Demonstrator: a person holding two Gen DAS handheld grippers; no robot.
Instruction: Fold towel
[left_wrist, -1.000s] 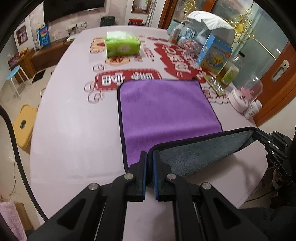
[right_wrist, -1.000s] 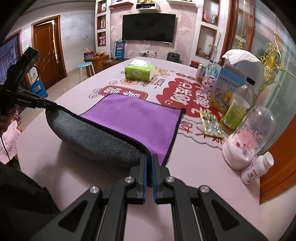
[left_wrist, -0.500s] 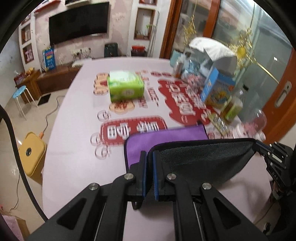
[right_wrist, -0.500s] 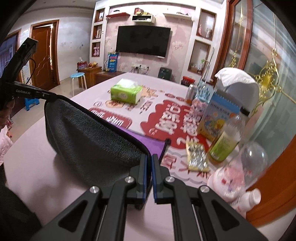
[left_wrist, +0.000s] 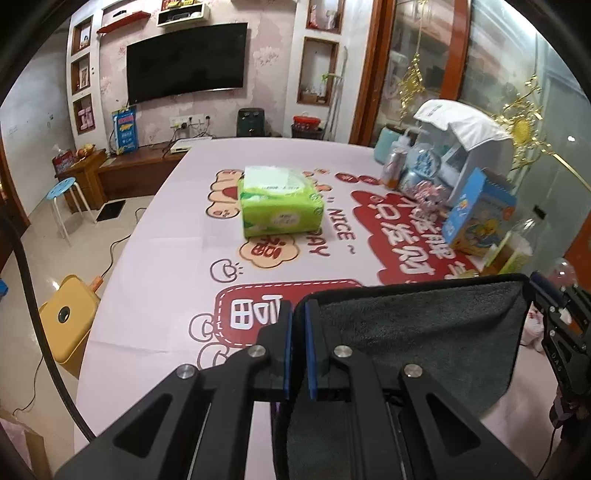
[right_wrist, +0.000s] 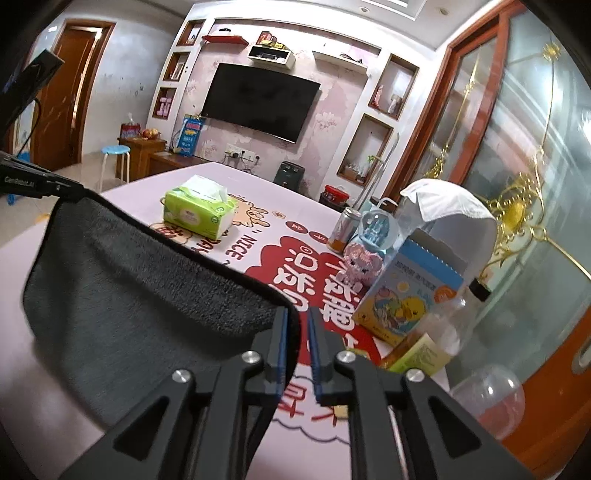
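Both grippers raised since 1 s ago: left gripper (left_wrist: 299, 314) & right gripper (right_wrist: 297, 321) each pinch a towel (left_wrist: 417, 332) corner; purple side gone, grey up, tissue pack (left_wrist: 279, 208) nearer.

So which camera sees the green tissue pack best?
The left wrist view: the tissue pack sits near the middle of the picture, with its top and front both clear. The right wrist view shows the same pack smaller and further off, past the edge of the lifted towel.
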